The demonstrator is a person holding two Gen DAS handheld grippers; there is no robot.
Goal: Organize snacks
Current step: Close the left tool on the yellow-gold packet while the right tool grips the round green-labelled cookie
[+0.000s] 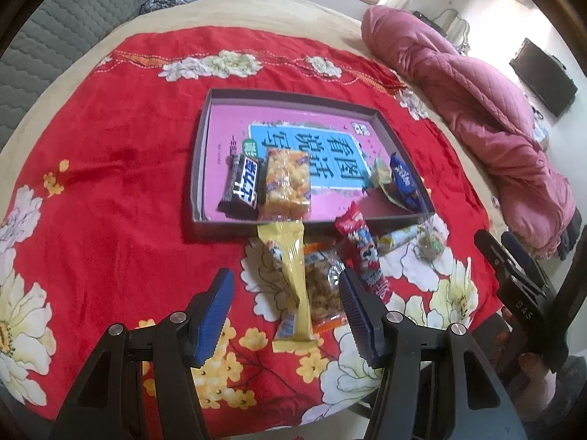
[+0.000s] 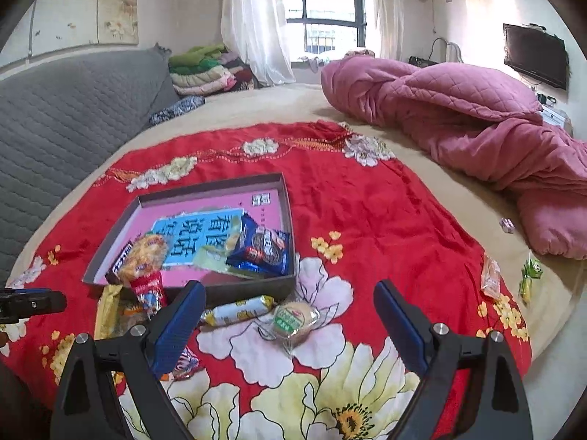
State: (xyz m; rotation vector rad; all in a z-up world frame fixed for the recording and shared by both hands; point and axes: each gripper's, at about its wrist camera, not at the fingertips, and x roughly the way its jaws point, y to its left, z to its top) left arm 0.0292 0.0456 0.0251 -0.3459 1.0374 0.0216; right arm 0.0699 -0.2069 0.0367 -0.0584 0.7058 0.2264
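A red floral cloth (image 1: 121,168) covers the bed, with a shallow box (image 1: 205,139) on it holding four snacks — a chocolate bar (image 1: 244,189) among them. More packets lie loose before it, a yellow wrapper (image 1: 291,275) nearest. Left gripper (image 1: 286,315) hangs spread above that wrapper; right gripper (image 2: 290,330) — spread wide, empty.
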